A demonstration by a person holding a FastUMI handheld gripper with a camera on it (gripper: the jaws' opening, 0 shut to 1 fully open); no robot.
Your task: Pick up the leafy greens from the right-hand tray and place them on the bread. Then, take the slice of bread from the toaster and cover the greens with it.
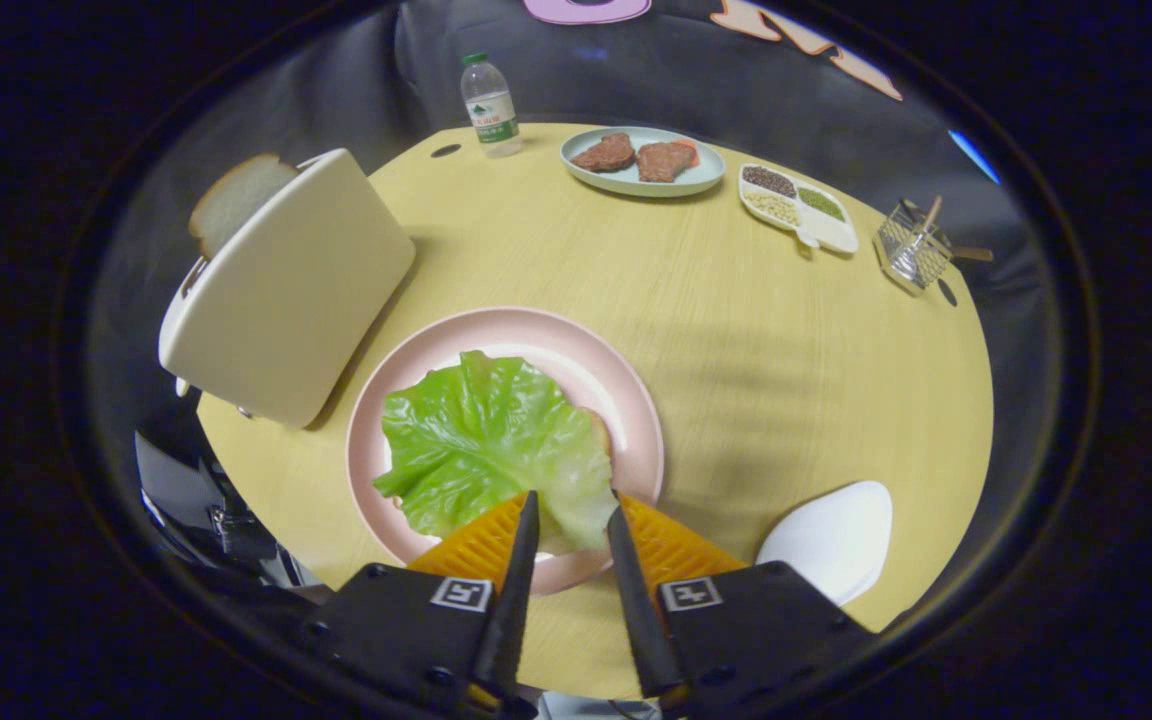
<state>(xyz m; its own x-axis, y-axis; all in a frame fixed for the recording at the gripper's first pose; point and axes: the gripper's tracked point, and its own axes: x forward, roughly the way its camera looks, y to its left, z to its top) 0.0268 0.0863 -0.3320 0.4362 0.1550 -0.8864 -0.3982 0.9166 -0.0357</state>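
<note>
The gripper (572,520) hangs with fingers apart over the near edge of the lettuce (491,440) lying on the pink plate (626,400), seemingly not pinching it, while the toaster (286,290) to the left holds the light, crumbly bread slice (236,195), best pinched gently by its raised top edge.

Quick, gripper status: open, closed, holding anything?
Gripper: open, fingers apart over the near edge of the lettuce on the pink plate; holding nothing.

Open worktop ahead, toaster to one side

Bare worktop (756,330) lies beyond the plate (626,400); the toaster (286,290) (bread (236,195) sticking up) stands close beside the plate, opposite.
</note>
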